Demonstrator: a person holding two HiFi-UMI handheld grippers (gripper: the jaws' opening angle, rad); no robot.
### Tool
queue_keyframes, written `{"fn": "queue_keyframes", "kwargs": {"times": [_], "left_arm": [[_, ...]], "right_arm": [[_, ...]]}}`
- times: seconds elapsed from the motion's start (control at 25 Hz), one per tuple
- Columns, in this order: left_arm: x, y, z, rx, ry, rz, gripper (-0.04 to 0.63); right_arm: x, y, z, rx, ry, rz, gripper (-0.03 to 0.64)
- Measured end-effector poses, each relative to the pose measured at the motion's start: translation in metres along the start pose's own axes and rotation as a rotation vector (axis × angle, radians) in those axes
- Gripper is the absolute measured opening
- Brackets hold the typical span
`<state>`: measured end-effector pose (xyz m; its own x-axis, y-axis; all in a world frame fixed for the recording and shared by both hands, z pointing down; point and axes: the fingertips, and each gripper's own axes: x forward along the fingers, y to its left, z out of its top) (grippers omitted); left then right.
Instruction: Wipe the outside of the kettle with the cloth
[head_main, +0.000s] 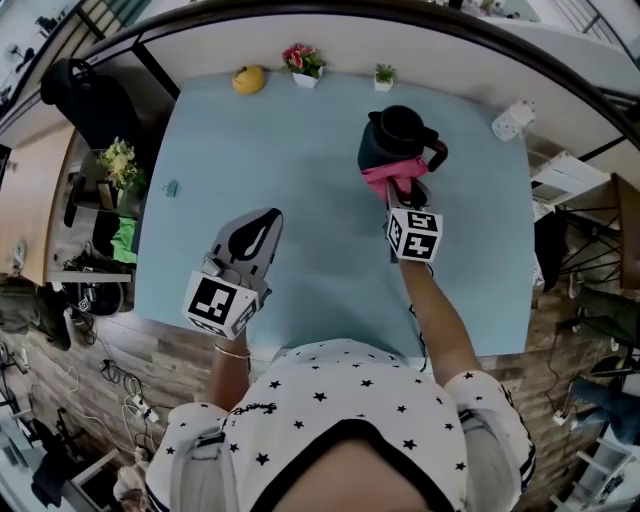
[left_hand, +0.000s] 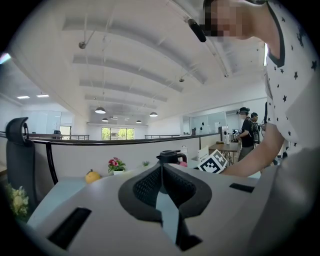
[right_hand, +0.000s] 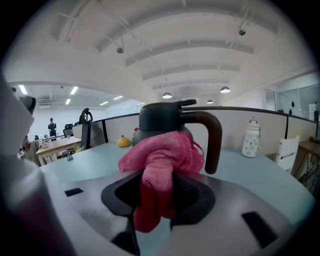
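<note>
Grips the pink cloth (right_hand: 161, 159) tight in the right tool (right_hand: 155, 200), apparently against the near side of the kettle (head_main: 396, 135), far right on the counter (head_main: 320, 265). Carries the left tool (left_hand: 161, 172) closed, empty, well apart. Judged mid-wipe, with far side and handle yet to do.

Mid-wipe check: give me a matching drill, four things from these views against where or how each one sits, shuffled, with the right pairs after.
Things
1. kettle
2. cloth
3. left claw
4. yellow fruit

Places and states
A. shut and empty, over the near left of the table
B. at the table's far edge, left of the flower pot
C. pinched in the right claw, at the kettle's near side
D. dark, upright, on the table's far right part

Pairs: 1-D, 2-C, 3-A, 4-B
</note>
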<state>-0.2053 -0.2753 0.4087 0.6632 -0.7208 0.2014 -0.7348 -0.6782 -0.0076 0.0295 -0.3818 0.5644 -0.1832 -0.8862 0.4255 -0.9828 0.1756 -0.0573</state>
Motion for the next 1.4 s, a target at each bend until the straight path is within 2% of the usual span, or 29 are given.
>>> {"fn": "queue_keyframes", "kwargs": {"times": [0.44,0.76,0.84,0.96,1.16,1.28,1.4], "left_arm": [[-0.014,0.013,-0.013,-0.035,0.011,0.054,0.031],[-0.016,0.015,-0.014,-0.045,-0.004,0.061,0.031],[-0.018,0.015,-0.013,-0.046,-0.011,0.061,0.031],[-0.019,0.015,-0.013,-0.051,-0.019,0.058,0.031],[-0.02,0.014,-0.013,-0.056,-0.033,0.056,0.031],[-0.025,0.016,-0.012,-0.059,-0.038,0.065,0.031],[-0.031,0.021,-0.013,-0.064,-0.04,0.087,0.031]], "right_arm": [[0.032,-0.003,-0.067,-0.043,0.219,-0.021,0.15],[0.034,-0.003,-0.075,-0.036,0.246,-0.017,0.149],[0.026,0.003,-0.069,-0.026,0.229,-0.005,0.147],[0.01,0.031,-0.047,-0.018,0.156,0.067,0.146],[-0.003,0.082,0.025,0.024,-0.028,0.209,0.145],[-0.003,0.092,0.067,0.067,-0.114,0.236,0.145],[0.004,0.089,0.092,0.104,-0.161,0.225,0.144]]}}
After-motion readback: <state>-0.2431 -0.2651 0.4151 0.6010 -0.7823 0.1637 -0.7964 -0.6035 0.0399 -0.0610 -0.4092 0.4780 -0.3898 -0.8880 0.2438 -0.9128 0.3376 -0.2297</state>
